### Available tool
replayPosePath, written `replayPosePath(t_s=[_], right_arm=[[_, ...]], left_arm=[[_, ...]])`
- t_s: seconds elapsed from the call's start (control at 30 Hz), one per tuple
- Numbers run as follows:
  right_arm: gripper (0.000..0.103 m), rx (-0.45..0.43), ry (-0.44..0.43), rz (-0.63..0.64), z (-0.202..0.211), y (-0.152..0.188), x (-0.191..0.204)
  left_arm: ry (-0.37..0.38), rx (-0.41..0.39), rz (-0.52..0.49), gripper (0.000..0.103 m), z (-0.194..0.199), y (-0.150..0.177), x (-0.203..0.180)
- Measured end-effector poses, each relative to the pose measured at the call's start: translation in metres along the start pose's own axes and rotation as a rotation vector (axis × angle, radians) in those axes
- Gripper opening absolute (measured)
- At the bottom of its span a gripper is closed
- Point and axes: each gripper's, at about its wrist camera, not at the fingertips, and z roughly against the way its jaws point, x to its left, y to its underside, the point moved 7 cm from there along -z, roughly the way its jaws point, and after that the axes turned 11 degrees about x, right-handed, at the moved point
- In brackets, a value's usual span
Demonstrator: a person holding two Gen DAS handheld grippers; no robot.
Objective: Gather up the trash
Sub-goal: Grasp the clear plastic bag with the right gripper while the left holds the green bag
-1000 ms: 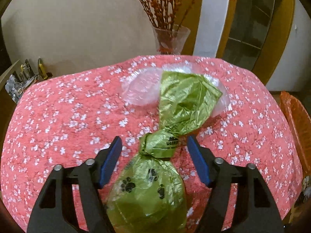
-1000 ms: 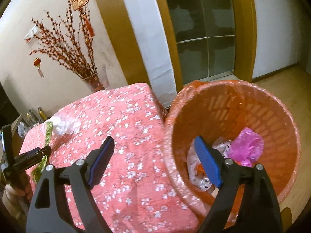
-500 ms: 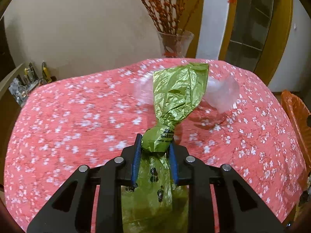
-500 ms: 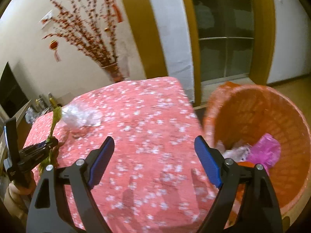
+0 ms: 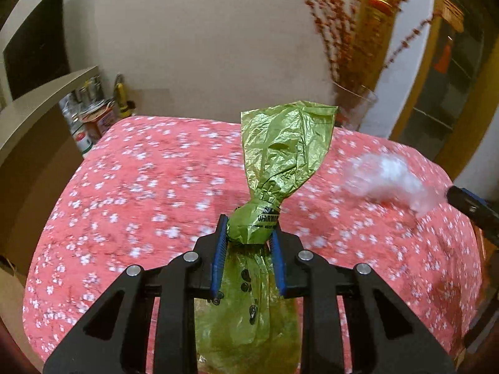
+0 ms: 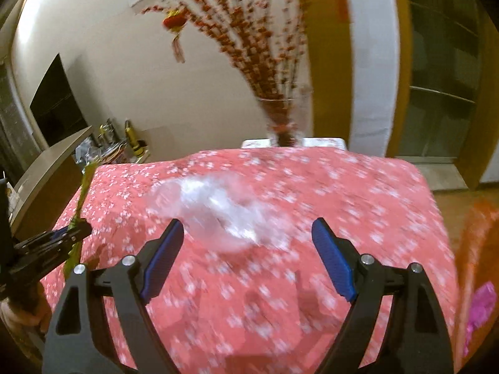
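Observation:
My left gripper point(image 5: 248, 233) is shut on the knot of a green plastic bag point(image 5: 280, 155) with black paw prints and holds it up over the red flowered tablecloth point(image 5: 140, 187). The bag's lower part hangs between the arms. A crumpled clear plastic bag point(image 6: 218, 208) lies on the cloth, also in the left wrist view point(image 5: 386, 177). My right gripper point(image 6: 246, 240) is open, just in front of the clear bag, not touching it. The orange trash basket point(image 6: 477, 249) shows at the right edge with pink trash point(image 6: 480, 308) inside.
A glass vase point(image 6: 287, 118) of red branches stands at the table's far edge. A shelf point(image 5: 43, 99) with cans and bottles is at the left. The left gripper with the green bag appears in the right wrist view point(image 6: 62, 237).
My left gripper shut on the green bag's knot and lifted it off the table. My right gripper swung left from the orange basket to the clear plastic bag, still open.

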Motion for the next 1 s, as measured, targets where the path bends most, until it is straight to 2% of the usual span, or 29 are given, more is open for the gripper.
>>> replayPosePath(t_s=[0.23, 0.33, 0.4, 0.43, 0.5, 0.57, 0.67, 1.0], right_arm=[[0.082, 0.086, -0.005, 0.032, -0.056, -0.024, 0.021], [0.082, 0.128, 0.026, 0.061, -0.077, -0.025, 0.029], [0.075, 0.154, 0.043, 0.08, -0.085, -0.023, 0.03], [0.066, 0.168, 0.05, 0.092, -0.089, -0.021, 0.03], [0.055, 0.169, 0.072, 0.113, -0.09, -0.018, 0.03], [0.03, 0.16, 0.088, 0.126, -0.087, -0.016, 0.027], [0.019, 0.158, 0.072, 0.111, -0.08, -0.012, 0.017], [0.017, 0.128, 0.038, 0.058, -0.038, 0.018, -0.007]], left_arm=[[0.011, 0.004, 0.06, 0.026, -0.003, -0.007, 0.014], [0.014, 0.007, 0.062, 0.026, -0.004, -0.009, 0.014], [0.017, 0.009, 0.06, 0.026, -0.005, -0.009, 0.015], [0.019, 0.01, 0.059, 0.026, -0.005, -0.009, 0.015], [0.025, 0.012, 0.057, 0.026, -0.005, -0.008, 0.013], [0.031, 0.012, 0.052, 0.026, -0.005, -0.007, 0.012], [0.043, 0.014, 0.045, 0.026, -0.005, -0.007, 0.006], [0.086, 0.012, -0.026, 0.026, 0.003, 0.001, -0.034]])
